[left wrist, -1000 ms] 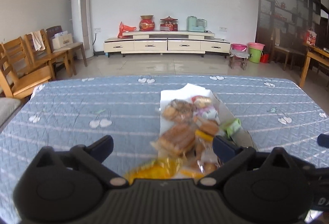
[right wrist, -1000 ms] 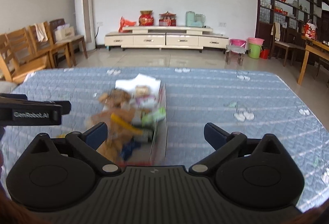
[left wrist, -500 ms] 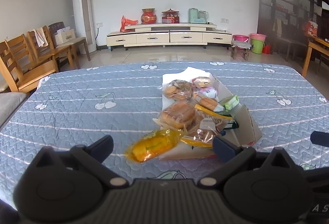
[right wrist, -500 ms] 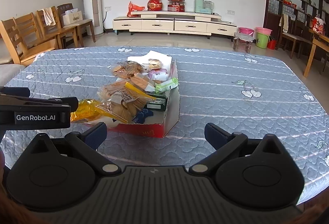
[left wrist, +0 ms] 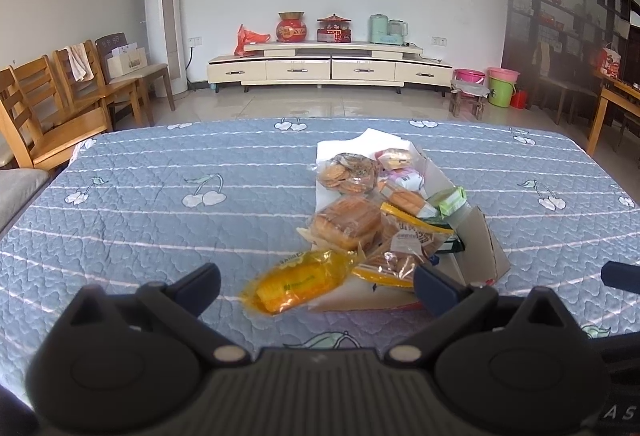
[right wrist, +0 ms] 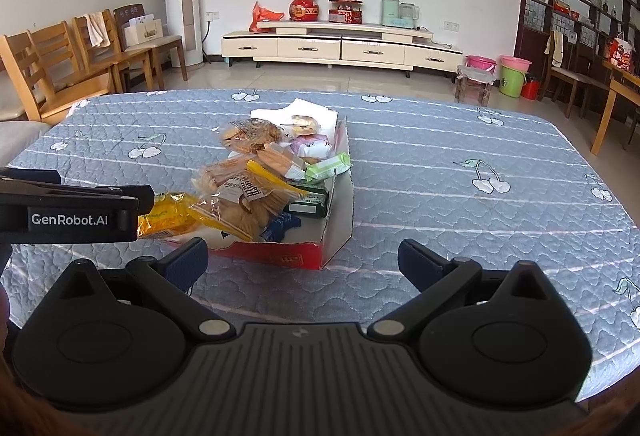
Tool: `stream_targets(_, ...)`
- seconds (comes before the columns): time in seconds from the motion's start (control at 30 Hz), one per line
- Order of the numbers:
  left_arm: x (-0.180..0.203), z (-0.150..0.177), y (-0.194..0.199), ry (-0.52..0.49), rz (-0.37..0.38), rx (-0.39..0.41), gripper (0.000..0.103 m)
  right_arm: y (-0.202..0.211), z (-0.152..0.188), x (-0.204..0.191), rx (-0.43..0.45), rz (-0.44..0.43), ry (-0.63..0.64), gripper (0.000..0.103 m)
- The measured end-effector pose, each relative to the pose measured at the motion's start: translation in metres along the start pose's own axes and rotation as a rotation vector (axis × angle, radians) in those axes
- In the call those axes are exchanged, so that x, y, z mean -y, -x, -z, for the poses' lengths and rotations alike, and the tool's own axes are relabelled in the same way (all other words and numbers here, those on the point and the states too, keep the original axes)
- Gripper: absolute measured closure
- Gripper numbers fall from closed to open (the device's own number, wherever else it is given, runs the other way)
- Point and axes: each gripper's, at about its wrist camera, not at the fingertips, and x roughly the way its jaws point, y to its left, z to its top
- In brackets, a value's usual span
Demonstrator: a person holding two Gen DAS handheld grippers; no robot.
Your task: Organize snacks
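The left tongs (left wrist: 316, 286) were matte black, with two rounded housings, a ribbed grey panel between them, silver pivot screws and dark blue finger pads (left wrist: 434, 286). The right tongs (right wrist: 302, 262) matched. White "GenRobot.AI" lettering marked the left tongs' side.

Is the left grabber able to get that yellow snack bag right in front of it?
Probably yes. The left gripper is open, and the yellow snack bag lies just ahead between its fingers, on top at the pile's near edge with nothing covering it.
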Motion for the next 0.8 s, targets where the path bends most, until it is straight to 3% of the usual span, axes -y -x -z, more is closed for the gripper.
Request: stream_targets(0.8,-0.0006,0.0005,-0.0053,-0.003,0.017,-0.021,0.001,-0.0048,-0.002,0.0029,-0.012,-0.009,0.012,0.0)
